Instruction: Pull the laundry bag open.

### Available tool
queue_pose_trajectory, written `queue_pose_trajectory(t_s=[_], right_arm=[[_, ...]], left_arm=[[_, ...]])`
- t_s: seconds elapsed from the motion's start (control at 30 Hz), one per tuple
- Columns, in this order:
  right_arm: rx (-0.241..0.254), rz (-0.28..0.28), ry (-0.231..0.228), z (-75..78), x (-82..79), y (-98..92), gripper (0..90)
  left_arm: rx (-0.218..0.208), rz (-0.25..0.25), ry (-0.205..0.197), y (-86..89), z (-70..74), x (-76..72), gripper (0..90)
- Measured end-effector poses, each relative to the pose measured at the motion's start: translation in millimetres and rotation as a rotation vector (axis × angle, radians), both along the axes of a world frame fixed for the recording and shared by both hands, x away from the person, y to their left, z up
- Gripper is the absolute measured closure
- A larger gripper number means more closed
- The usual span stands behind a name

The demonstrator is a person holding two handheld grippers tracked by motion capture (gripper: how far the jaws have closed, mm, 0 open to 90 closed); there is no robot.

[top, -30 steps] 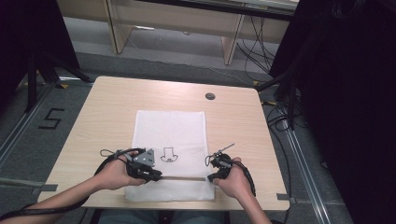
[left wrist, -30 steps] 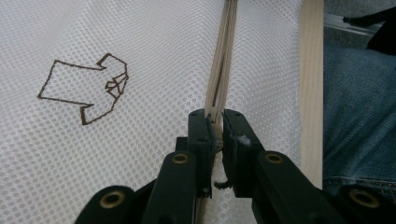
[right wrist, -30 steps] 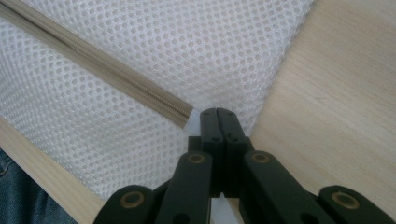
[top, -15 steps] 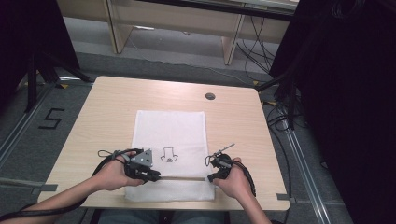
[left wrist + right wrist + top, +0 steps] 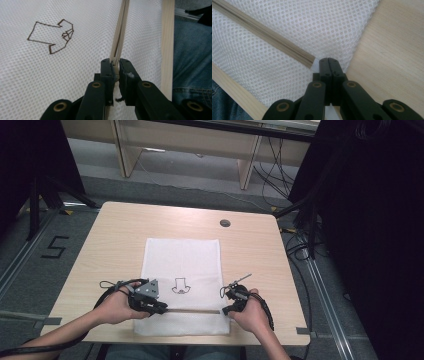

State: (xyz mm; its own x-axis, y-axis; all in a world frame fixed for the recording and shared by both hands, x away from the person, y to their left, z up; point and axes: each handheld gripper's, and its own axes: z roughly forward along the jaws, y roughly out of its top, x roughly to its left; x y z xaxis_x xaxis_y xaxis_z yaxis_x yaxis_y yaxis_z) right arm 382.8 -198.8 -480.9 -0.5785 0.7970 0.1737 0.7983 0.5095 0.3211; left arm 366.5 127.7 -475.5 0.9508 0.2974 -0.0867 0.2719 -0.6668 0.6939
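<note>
Left gripper fingers are clamping on the zip's slider end, and right gripper fingers are pressing together on the bag's fabric tab at the zip's other end; the white mesh bag is lying flat at the near edge of the worktop. The zip is looking shut along its length, so I judge the opening pull not yet begun. The gripper views are showing both grips close up, the left one also the shirt drawing; the high view is showing both hands and the whole bag.

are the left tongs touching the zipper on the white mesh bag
Touching. In the left gripper view the left tongs are shut on the beige zipper of the white mesh bag, with its end pinched between the two black jaws and no gap.
</note>
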Motion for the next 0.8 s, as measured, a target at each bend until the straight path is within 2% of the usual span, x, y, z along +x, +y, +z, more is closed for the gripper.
queue_pose_trajectory(t_s=[0.03,0.07,0.13,0.17,0.27,0.33,0.4,0.47,0.57,0.6,0.67,0.7,0.73,0.8], right_arm=[[0.001,0.002,0.000,-0.2,0.2,0.0,90.0],[0.001,0.002,0.001,-0.1,0.2,0.0,90.0],[-0.001,0.000,0.001,0.1,0.0,0.1,90.0],[0.000,-0.001,0.000,0.0,0.0,0.0,90.0],[0.003,0.008,-0.007,-0.1,0.0,-0.1,90.0],[0.002,0.007,-0.008,-0.1,-0.1,-0.1,90.0],[0.000,0.008,-0.005,0.2,0.0,0.2,90.0],[0.003,-0.001,-0.004,-0.6,0.0,0.5,90.0],[-0.001,0.008,-0.005,0.2,0.0,0.2,90.0],[-0.002,0.012,-0.010,-0.3,0.2,0.1,90.0],[-0.001,0.008,-0.016,-0.7,-0.1,0.5,90.0],[-0.003,0.008,-0.018,-0.7,-0.2,0.6,90.0],[-0.001,0.004,-0.012,-0.2,-0.5,0.8,90.0],[-0.004,0.005,-0.008,0.2,-0.4,0.5,90.0]], left_arm=[[0.011,0.000,-0.004,0.5,-0.1,0.0,81.8],[0.002,0.014,0.007,1.3,-0.8,-1.0,81.7],[0.001,0.001,-0.001,2.5,-0.9,0.1,81.7],[-0.003,0.015,0.010,1.8,-1.1,-1.5,81.7],[-0.005,0.011,0.009,2.2,-0.9,-1.3,81.8],[0.021,0.008,-0.002,4.3,-0.5,-1.0,81.8],[0.002,0.019,0.017,6.8,-1.2,-1.3,81.8],[0.024,0.013,-0.003,10.1,-0.6,-1.2,81.8],[-0.001,0.026,0.017,12.6,-1.4,-2.7,81.8],[0.013,0.019,0.004,13.1,-0.7,-3.1,81.8],[0.017,0.022,0.005,13.7,-0.6,-3.7,81.7],[0.033,0.016,-0.001,15.3,0.0,-3.3,81.8],[0.011,0.024,0.012,16.2,-0.7,-3.9,81.8],[0.026,0.028,0.008,20.0,-0.2,-4.2,81.8]])
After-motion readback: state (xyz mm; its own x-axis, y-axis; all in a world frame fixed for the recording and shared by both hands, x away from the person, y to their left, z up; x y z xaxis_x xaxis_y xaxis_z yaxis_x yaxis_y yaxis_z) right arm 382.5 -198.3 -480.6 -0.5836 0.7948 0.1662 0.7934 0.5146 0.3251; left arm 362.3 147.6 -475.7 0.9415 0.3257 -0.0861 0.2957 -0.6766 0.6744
